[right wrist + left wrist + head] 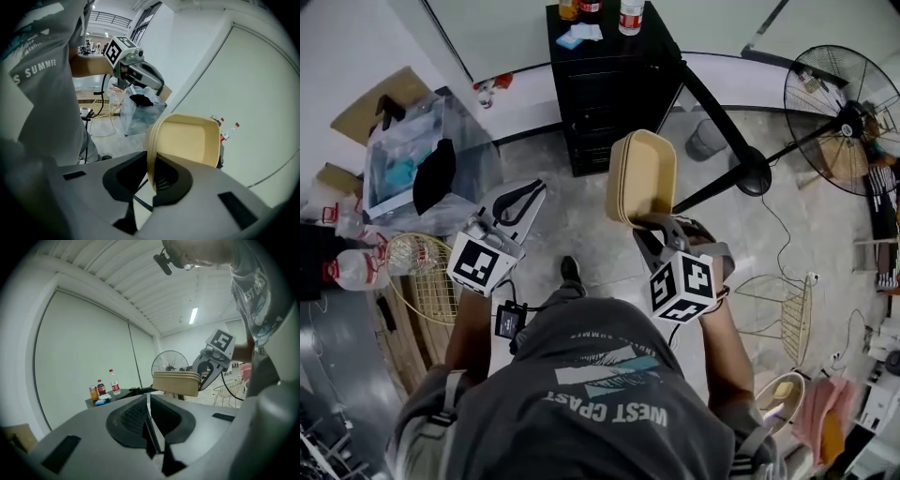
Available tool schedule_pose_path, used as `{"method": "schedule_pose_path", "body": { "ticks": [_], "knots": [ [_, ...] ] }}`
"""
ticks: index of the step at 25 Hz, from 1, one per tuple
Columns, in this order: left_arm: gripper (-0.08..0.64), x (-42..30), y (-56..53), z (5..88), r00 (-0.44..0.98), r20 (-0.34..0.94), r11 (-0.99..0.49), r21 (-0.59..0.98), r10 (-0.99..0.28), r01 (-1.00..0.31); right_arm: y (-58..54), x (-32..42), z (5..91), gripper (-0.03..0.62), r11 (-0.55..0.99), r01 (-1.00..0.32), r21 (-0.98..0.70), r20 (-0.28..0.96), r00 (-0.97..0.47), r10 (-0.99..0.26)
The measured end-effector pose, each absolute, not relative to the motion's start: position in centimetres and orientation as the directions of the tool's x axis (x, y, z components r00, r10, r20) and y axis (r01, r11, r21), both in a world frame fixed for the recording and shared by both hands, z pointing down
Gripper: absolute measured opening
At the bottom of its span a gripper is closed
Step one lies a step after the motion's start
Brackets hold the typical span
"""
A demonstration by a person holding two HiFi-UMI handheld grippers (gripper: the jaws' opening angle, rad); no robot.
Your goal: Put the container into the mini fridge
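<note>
Held on edge above the floor: beige container [641, 176], rim pinched in right gripper [652, 228]. Ahead and well apart, presumably the mini fridge [609, 103], door apparently shut. Jaws of left gripper [525, 195] together, empty. Advisable: open door with left, then slide container in level.

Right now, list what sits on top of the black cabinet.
On the black cabinet: a can, a dark soda bottle, a clear red-labelled bottle and blue and white packets. The head view cuts off its rear edge.

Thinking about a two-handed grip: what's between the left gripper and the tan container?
Nothing. The head view shows only bare floor under the gap between the left gripper and the tan container.
</note>
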State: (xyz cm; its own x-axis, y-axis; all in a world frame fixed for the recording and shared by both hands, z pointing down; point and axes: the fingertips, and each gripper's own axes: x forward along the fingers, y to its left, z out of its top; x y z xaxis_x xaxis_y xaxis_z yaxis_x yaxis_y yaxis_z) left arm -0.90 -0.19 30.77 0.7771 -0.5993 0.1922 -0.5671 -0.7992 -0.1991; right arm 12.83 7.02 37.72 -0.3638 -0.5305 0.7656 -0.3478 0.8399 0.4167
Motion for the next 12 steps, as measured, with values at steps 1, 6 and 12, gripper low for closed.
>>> {"method": "schedule_pose_path", "body": {
  "ticks": [1,6,12],
  "knots": [
    [0.037,-1.0,-0.9,30.8,0.784,0.191,-0.806,-0.199,-0.59,-0.558,6.5,12.7,37.8,0.049,0.837,-0.356,0.417,0.768,-0.355,-0.533],
    [0.037,-1.3,-4.4,30.9,0.818,0.178,-0.833,-0.209,-0.548,-0.512,3.9,12.2,38.0,0.049,0.819,-0.392,0.419,0.774,-0.317,-0.548],
    [0.036,-2.2,-7.7,30.7,0.844,0.163,-0.856,-0.185,-0.511,-0.482,1.0,11.2,38.2,0.049,0.799,-0.423,0.427,0.781,-0.273,-0.562]
  ]
}}
